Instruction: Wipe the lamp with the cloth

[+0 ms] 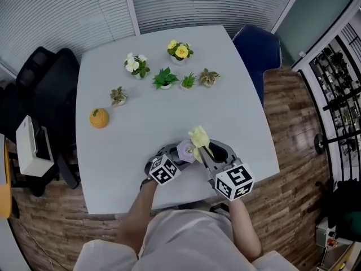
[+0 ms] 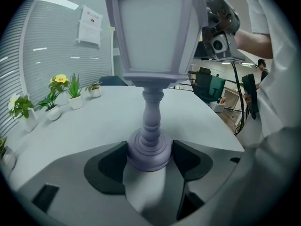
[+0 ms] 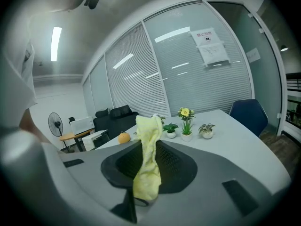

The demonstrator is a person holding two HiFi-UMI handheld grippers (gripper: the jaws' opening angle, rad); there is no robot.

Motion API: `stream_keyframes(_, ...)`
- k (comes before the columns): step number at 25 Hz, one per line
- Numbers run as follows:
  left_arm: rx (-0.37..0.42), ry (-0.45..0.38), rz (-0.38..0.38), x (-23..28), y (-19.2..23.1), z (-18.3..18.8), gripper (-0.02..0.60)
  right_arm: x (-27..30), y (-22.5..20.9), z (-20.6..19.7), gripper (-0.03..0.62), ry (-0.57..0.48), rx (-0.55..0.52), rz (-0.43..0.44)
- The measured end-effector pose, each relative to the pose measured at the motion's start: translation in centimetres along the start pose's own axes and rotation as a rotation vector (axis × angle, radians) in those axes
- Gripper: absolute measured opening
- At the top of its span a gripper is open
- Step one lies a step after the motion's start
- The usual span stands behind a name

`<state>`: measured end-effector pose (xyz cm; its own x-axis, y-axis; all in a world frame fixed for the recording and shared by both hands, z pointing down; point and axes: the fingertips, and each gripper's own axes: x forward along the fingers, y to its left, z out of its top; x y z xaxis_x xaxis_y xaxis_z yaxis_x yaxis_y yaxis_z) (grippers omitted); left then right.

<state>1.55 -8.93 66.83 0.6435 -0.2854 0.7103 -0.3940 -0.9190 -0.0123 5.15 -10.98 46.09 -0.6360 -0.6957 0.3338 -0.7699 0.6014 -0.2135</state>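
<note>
Broadly, a pale grey table (image 1: 169, 117) fills the middle of the head view, with slatted blinds behind it and wood flooring around it. A blue chair (image 1: 259, 49) stands at its far right corner and black chairs (image 1: 51, 78) crowd its left side.

At the near edge, both grippers meet over the table. The left gripper (image 1: 171, 153) has its jaws closed narrowly on the round base of the lamp (image 1: 185, 149). In the left gripper view the dark pads (image 2: 190, 159) press the base from either side. The lamp is lavender, with a turned stem and a lantern-shaped head, and it stands upright. The right gripper (image 1: 202, 151) sits just to the lamp's right, its jaws pinched on the cloth (image 1: 198, 137). The right gripper view shows the yellow cloth (image 3: 148, 159) clamped low between the pads, with its free end standing up above them. From the head view that free end lies against or just beside the lamp's head. I cannot tell whether they touch.

Across the far half of the table sits a loose row of small potted plants. A yellow-flowered pot (image 1: 180, 51) is farthest back and a white-flowered pot (image 1: 136, 65) is to its left. A leafy green plant (image 1: 164, 78) sits between them and nearer. A small orange fruit-shaped piece (image 1: 98, 118) rests alone near the left edge, well apart from the grippers
</note>
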Motion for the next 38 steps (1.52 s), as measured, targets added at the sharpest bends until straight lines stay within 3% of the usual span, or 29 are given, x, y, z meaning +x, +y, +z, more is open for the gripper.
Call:
stream_keyframes(20,0.006,0.005,0.007,0.1,-0.1,-0.1,0.308,0.5,0.1,-1.5,0.081,0.034,0.027,0.041)
stream_keyframes(38,0.000,0.011,0.003,0.0,0.0,-0.2,0.308,-0.7,1.6,-2.3,0.080,0.075,-0.039,0.037)
